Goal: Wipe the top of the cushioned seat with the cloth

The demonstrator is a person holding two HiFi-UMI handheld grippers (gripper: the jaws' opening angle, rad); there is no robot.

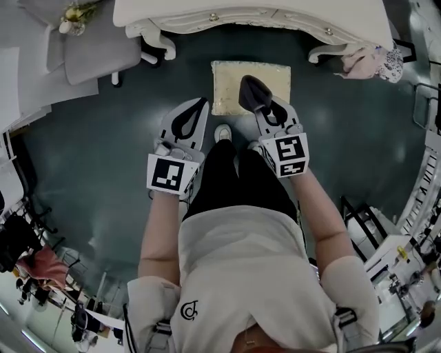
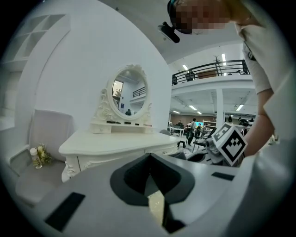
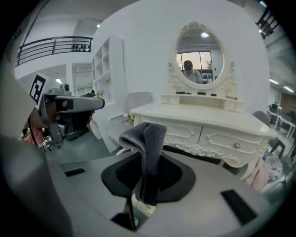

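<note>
Right gripper (image 1: 262, 105) clamps the folded dark-grey fleece cloth (image 1: 249, 88) over the square cream cushioned seat (image 1: 227, 81), and the left gripper (image 1: 196, 107) has its jaws together and empty; the cloth should be lowered flat and swept edge to edge.

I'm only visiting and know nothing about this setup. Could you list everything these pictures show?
cushioned seat: one, cream, on the floor in front of the dressing table
cloth: one, dark grey, in the right gripper, above the seat
dressing table: one, white, by the wall
mirror: one, oval, white frame, on the dressing table
armchair: one, grey, left of the dressing table
flowers: small bunch, pale, on the armchair
fabric heap: one, pink, right of the dressing table
left gripper: one, white and grey, jaws together, empty
right gripper: one, white and grey, closed on the cloth
</note>
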